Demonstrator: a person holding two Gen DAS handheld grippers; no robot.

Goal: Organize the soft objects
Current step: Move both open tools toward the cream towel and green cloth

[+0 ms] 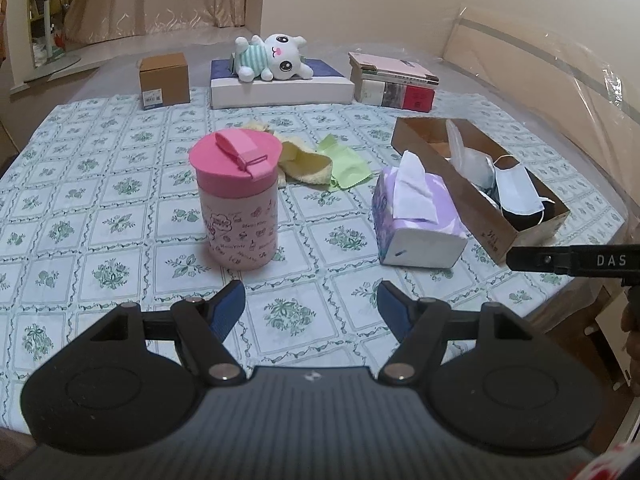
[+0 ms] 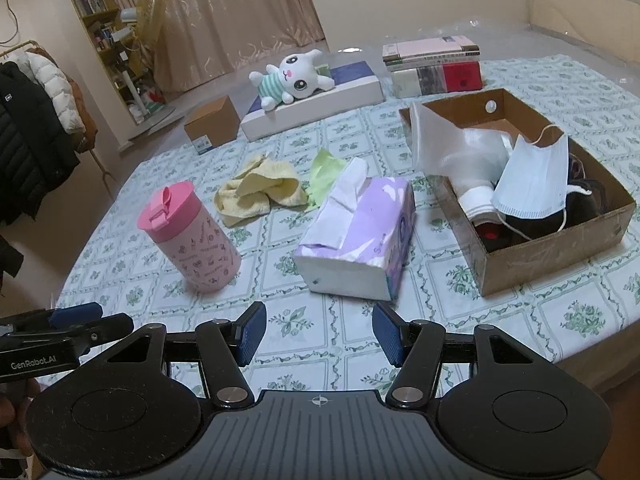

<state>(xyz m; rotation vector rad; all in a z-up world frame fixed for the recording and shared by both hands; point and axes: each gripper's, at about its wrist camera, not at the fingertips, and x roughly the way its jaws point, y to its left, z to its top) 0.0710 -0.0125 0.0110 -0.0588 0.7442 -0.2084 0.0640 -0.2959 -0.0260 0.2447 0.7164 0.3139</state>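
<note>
I'm holding my left claw (image 1: 311, 304) and right claw (image 2: 319, 332) spread wide, gripping nothing, hovering over bare bench (image 2: 540, 320) near its front edge. Yellow towel (image 2: 258, 192) and green cloth (image 2: 324, 174) are lying loose behind the pink cup (image 2: 188, 240) and tissue pack (image 2: 360, 232). Cardboard box (image 2: 552, 256), sitting toward the right edge, is holding a face mask (image 2: 532, 184).

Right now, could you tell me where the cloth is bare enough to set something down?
Bare cloth lies left of the pink cup, and along the near edge between the left gripper and the tissue pack. It is crowded behind the cup: yellow towel and green cloth bunch together, and the tissues sit close beside the cardboard box.
</note>
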